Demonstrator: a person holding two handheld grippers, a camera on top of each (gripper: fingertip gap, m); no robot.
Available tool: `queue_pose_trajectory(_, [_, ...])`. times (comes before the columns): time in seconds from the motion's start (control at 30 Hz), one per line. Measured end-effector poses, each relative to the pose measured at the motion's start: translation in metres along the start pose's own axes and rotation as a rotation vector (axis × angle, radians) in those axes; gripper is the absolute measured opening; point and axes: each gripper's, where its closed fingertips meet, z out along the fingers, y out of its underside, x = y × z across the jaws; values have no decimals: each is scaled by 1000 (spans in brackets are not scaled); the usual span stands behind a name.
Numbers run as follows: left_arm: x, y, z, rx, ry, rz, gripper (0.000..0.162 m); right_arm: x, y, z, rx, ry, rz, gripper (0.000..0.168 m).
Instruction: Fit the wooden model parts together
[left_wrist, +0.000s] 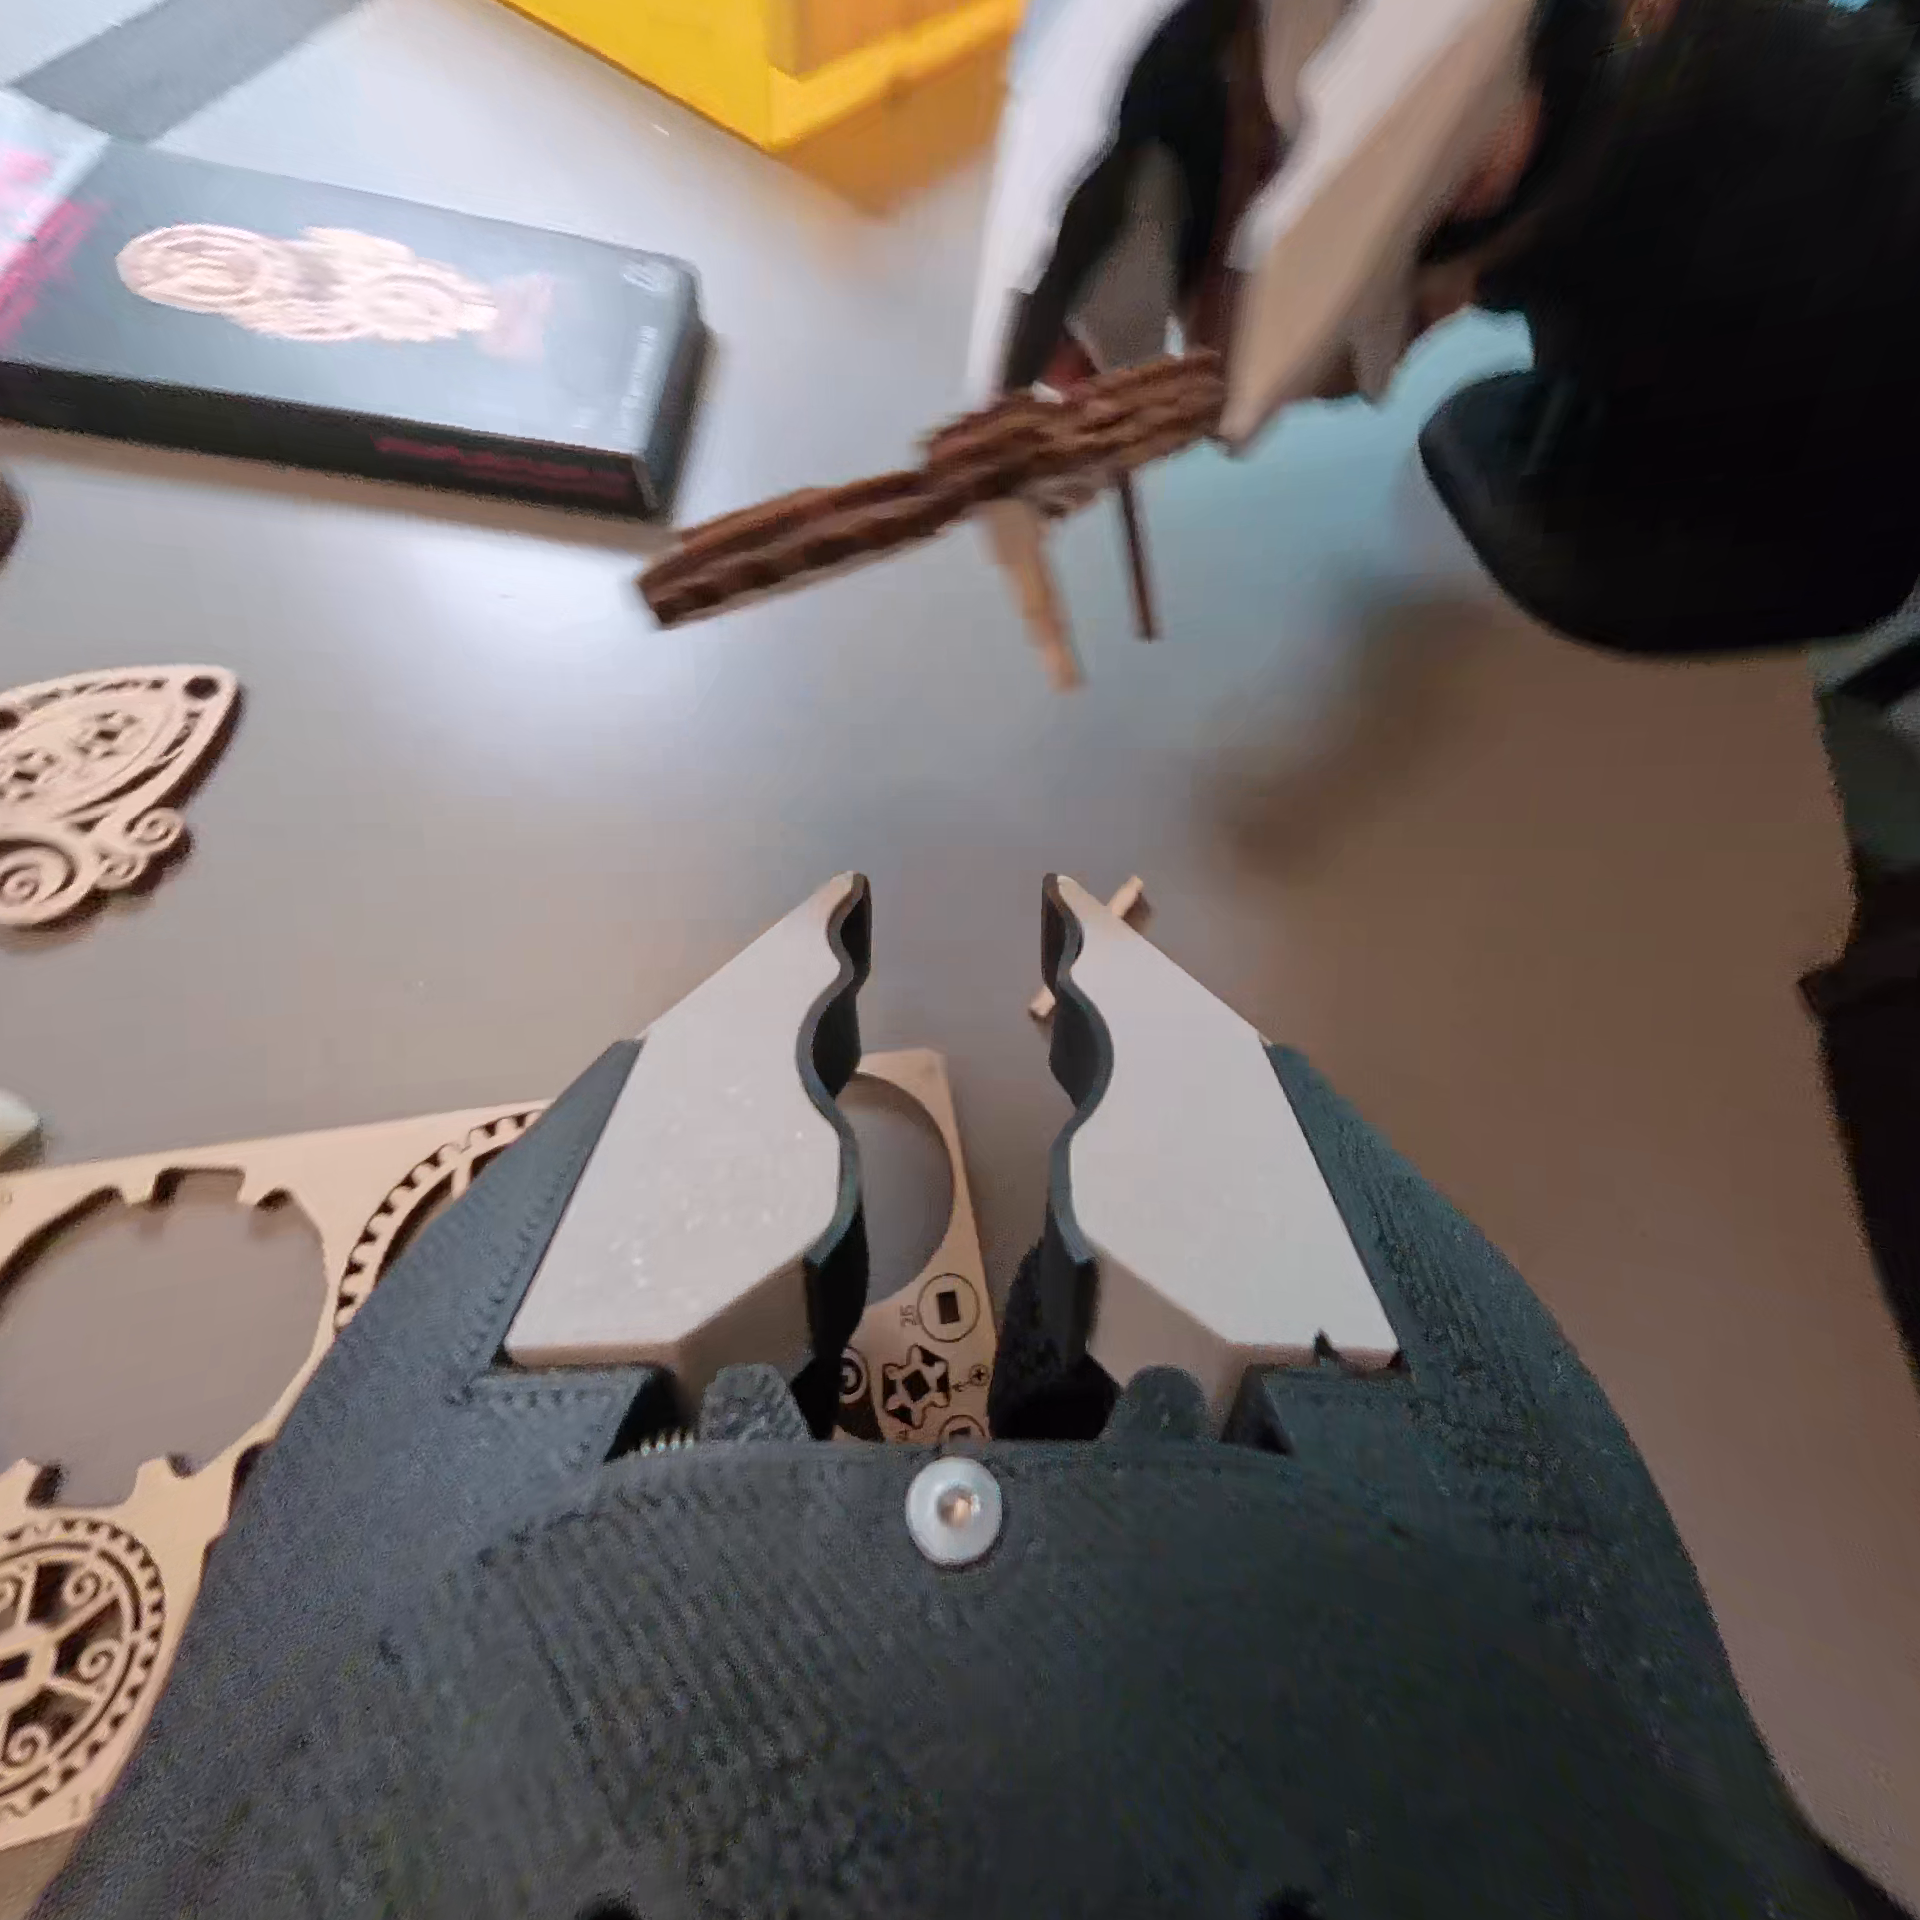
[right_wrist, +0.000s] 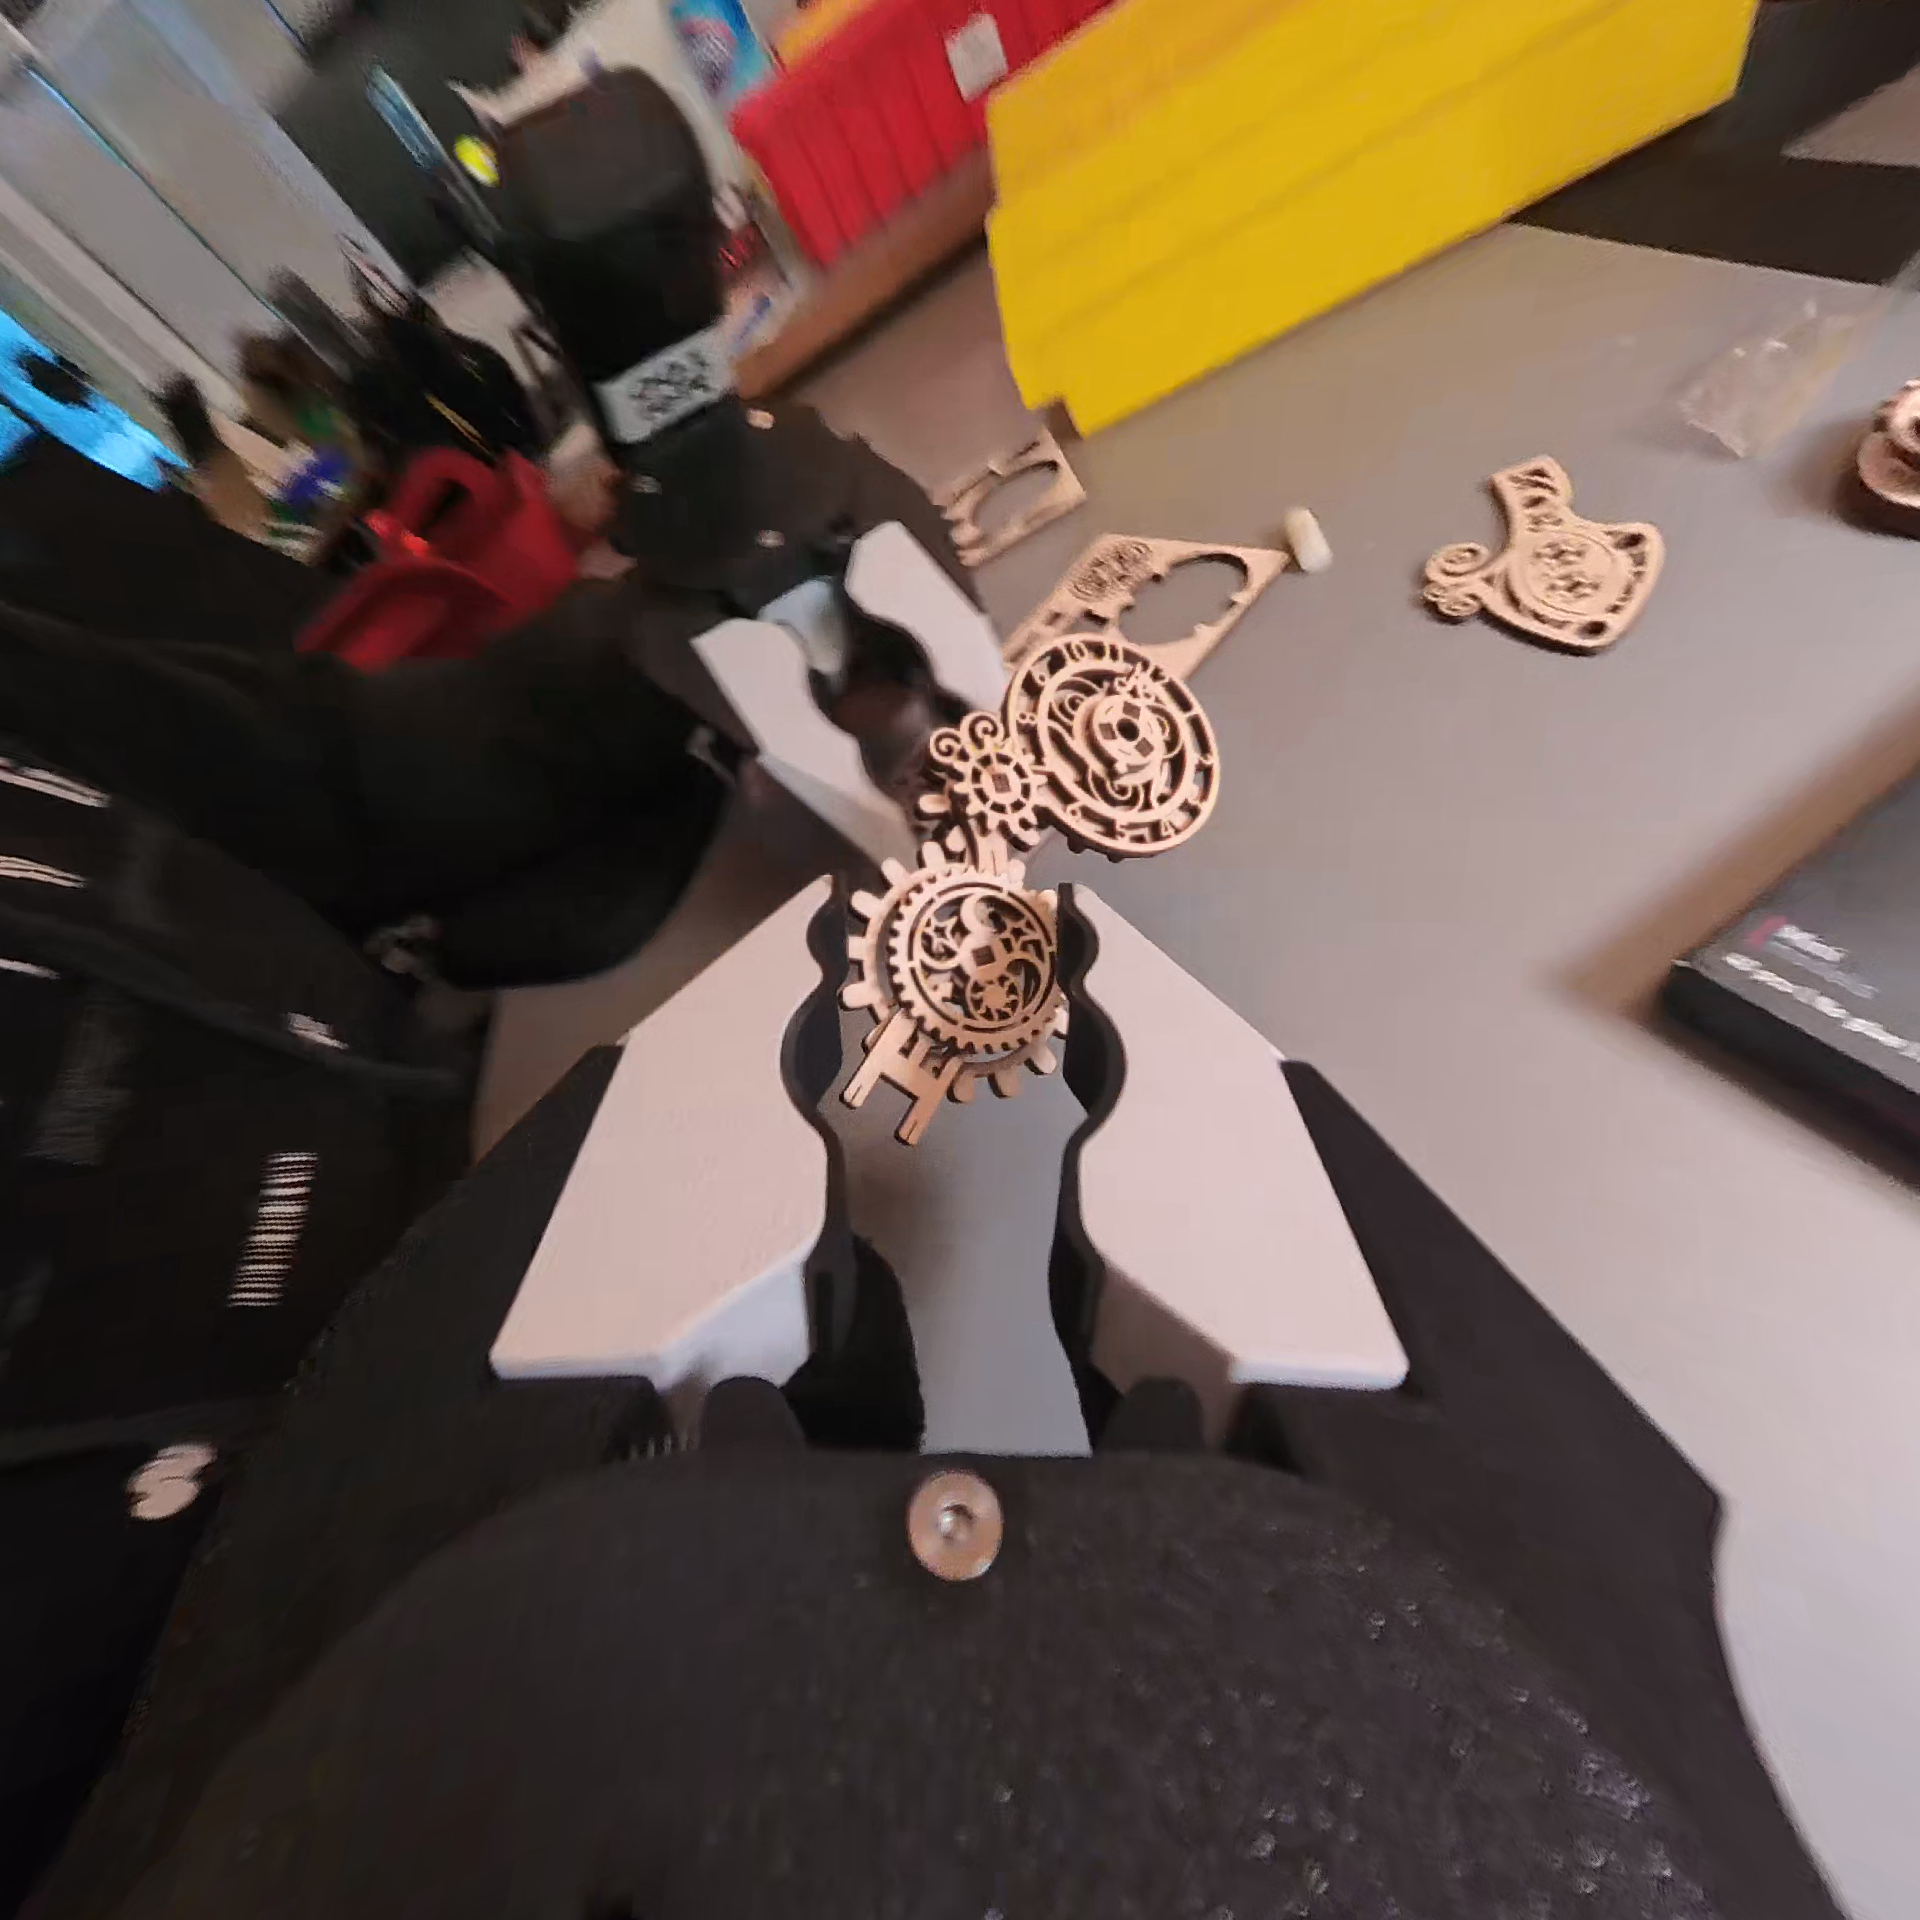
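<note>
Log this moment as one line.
left gripper: open, empty | right gripper: shut on gear assembly, lifted off table | fit: not yet

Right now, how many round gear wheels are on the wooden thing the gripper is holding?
3. A big toothed one sits between the right gripper's fingers, a small one just above it, and a large round disc at the top. More may hide behind.

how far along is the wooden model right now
Partly done: three gears are already joined into one gear assembly, held off the table in the right claw. The left claw is open and empty. Still loose on the table: a carved panel and a cut-out sheet.
</note>
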Motion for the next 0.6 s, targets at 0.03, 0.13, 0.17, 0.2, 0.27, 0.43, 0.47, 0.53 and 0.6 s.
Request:
queue_pose_trajectory(0.03, [-5,-6,-4,46,9,-51,34,-7,-3,-2,32,-50,14,38])
queue_pose_trajectory(0.13, [-6,-32,-18,240,91,-157,43,-29,-15,-9,154,-208,47,38])
queue_pose_trajectory(0.17, [-1,-42,-24,307,137,-174,44,-36,-19,-11,191,-250,50,38])
queue_pose_trajectory(0.2, [4,-52,-31,373,181,-179,45,-44,-22,-11,210,-286,46,38])
queue_pose_trajectory(0.27, [15,-68,-44,489,251,-153,45,-57,-22,-12,222,-346,21,38])
queue_pose_trajectory(0.43, [49,-80,-58,571,369,-25,35,-80,-23,-14,249,-505,46,38])
queue_pose_trajectory(0.47, [52,-80,-59,575,375,-11,31,-85,-21,-14,242,-545,59,38])
queue_pose_trajectory(0.53, [57,-83,-63,595,379,10,25,-90,-15,-12,211,-587,66,39])
queue_pose_trajectory(0.6, [61,-84,-66,607,392,30,23,-94,-13,-11,207,-615,70,39])
